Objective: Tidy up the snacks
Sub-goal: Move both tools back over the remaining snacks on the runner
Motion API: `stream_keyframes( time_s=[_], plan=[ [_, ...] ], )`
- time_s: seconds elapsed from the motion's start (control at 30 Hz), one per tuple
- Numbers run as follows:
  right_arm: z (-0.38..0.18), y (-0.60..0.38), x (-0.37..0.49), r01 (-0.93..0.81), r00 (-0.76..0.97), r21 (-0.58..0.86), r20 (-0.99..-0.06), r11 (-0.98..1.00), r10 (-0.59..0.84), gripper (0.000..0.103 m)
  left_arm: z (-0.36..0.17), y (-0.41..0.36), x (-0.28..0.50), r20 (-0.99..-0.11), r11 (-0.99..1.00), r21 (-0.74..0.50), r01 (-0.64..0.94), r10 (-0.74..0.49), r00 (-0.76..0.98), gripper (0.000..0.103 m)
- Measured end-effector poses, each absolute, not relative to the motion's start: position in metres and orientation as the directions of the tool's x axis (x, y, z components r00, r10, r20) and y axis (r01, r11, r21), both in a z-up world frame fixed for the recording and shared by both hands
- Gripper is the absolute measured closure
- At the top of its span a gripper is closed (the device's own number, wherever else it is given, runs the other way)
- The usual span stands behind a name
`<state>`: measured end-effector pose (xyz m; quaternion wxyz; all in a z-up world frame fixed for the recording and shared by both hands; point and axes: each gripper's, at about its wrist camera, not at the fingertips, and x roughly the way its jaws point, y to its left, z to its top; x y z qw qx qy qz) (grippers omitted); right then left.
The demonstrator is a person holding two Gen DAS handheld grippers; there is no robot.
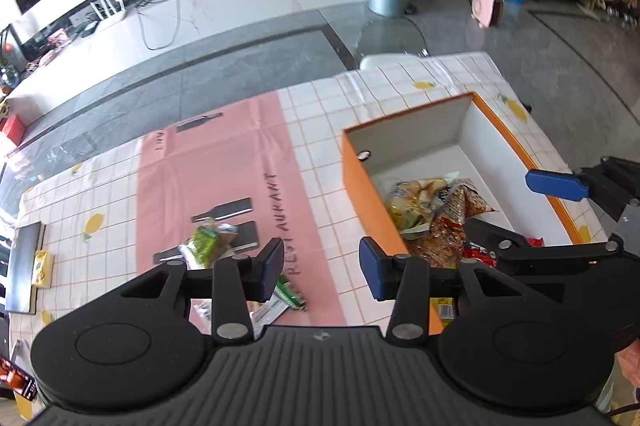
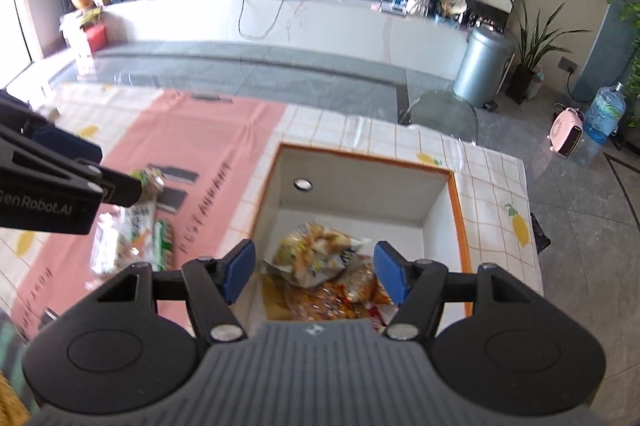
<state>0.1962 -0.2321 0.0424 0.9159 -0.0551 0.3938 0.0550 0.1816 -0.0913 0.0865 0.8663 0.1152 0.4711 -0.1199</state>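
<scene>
An orange box (image 1: pixel 356 178) with white inner walls (image 2: pixel 360 186) stands on the right of the table. Several snack bags (image 1: pixel 424 202) lie in a heap on its floor (image 2: pixel 316 262). Green snack packets (image 1: pixel 206 242) lie loose on the pink mat (image 1: pixel 224 162), and the right wrist view shows them blurred (image 2: pixel 136 226). My left gripper (image 1: pixel 322 266) hangs open over the mat beside the box's near left wall, nothing between its pads. My right gripper (image 2: pixel 316 270) is open above the heap in the box, holding nothing. Each gripper shows in the other's view (image 1: pixel 520 210) (image 2: pixel 116 172).
A checked tablecloth with lemons (image 1: pixel 400 86) covers the table. A dark tray (image 1: pixel 26 266) with a yellow packet (image 1: pixel 42 268) lies at the table's left edge. Beyond the far edge are a glass side table (image 2: pixel 440 114), a metal bin (image 2: pixel 482 66) and bare floor.
</scene>
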Motion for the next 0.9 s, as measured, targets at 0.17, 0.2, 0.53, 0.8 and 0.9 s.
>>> stream_keyframes(
  time_s=[0.17, 0.2, 0.53, 0.8, 0.9],
  plan=[
    [0.054, -0.207, 0.171, -0.136, 0.746, -0.087, -0.665, 0.987, 0.045, 0.039, 0.092, -0.064, 0.163, -0.805, 0.954, 0.105, 0.280, -0.084, 0.588, 0.051],
    [0.055, -0.202, 0.165, -0.139, 0.756, -0.090, -0.653, 0.986, 0.047, 0.039, 0.092, -0.059, 0.160, -0.799, 0.955, 0.108, 0.275, -0.081, 0.596, 0.051],
    [0.044, -0.155, 0.121, -0.143, 0.791, 0.013, -0.599, 0.990, 0.122, 0.039, 0.083, -0.002, 0.122, -0.735, 0.970, 0.085, 0.229, -0.094, 0.671, 0.050],
    [0.006, -0.110, 0.093, -0.138, 0.830, -0.002, -0.546, 0.990, 0.114, 0.039, 0.050, 0.056, 0.095, -0.693, 0.984, -0.044, 0.174, -0.156, 0.704, 0.048],
    [-0.014, -0.096, 0.090, -0.134, 0.819, 0.004, -0.562, 0.991, 0.113, 0.039, 0.028, 0.077, 0.089, -0.699, 0.983, -0.094, 0.158, -0.177, 0.693, 0.048]
  ],
)
